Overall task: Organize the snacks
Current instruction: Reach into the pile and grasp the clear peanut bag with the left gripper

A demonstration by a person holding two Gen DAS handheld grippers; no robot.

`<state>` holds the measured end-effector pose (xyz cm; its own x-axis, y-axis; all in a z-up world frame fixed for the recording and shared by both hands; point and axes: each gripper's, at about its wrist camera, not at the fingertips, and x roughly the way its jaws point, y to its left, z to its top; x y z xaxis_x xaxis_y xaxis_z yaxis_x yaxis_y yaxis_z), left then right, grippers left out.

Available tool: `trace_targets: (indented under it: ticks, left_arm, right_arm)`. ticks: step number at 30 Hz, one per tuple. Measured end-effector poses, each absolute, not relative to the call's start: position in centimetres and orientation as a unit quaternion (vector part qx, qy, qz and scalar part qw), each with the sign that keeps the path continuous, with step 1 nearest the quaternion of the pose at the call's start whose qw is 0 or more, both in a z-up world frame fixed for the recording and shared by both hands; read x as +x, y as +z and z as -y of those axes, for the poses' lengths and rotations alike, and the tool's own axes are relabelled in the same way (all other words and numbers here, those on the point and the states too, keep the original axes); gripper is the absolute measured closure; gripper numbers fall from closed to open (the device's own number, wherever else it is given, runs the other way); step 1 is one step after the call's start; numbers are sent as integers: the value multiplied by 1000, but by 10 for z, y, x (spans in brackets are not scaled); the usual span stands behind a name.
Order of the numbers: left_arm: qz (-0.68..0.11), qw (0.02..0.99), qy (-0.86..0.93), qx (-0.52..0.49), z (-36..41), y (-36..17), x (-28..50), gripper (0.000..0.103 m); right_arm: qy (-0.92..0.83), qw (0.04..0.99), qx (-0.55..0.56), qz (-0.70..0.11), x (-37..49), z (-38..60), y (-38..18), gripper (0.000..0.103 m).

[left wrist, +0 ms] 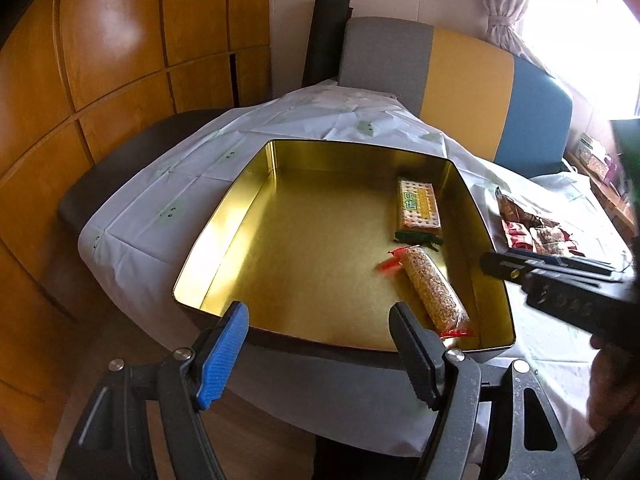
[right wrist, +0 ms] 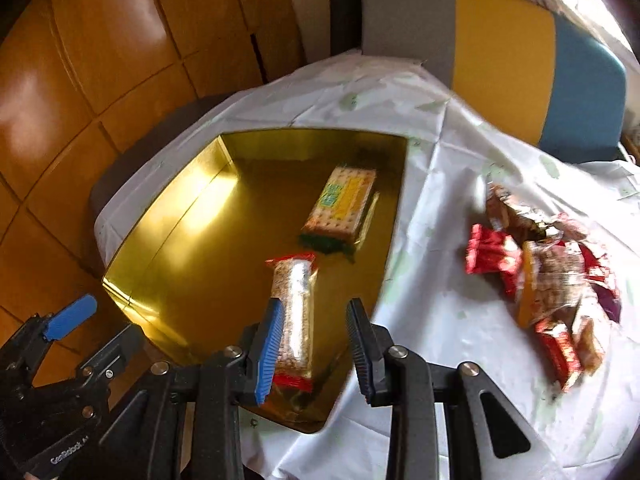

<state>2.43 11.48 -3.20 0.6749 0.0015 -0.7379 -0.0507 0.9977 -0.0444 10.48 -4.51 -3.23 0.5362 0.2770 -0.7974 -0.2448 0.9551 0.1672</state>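
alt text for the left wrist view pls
A gold tin on a white-clothed table holds a cracker pack and a clear roll of puffed grain. The left gripper hovers at its near edge, jaws open and empty.

Little can be read. The black plastic body of the left gripper [right wrist: 64, 322], at the lower left corner of the right wrist view, bears small white lettering that looks like "GenRobot A", cut off at its end. The clear-wrapped rectangular cracker packet [left wrist: 419, 208] in the gold metal tin [left wrist: 256, 184] carries a yellow and green label with large green characters, too small and distorted to make out in either view
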Motion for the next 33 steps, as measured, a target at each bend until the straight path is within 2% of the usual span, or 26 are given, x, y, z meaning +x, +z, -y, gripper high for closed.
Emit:
trace_targets:
  ticks: [8,24,33]
  left_arm:
    - [-409,912,10,-18,-105,-31,26,30]
    - [-390,919,-55,20,-69,-16,30,30]
    - [-389,903,-163,79,-6,3,46,28]
  right_arm:
    - [113,895,27,-431,98,88,-14,70]
    - [7,892,31,-451,94,212,-17,70]
    - [-57,881,24,-470,97,303,-14,68]
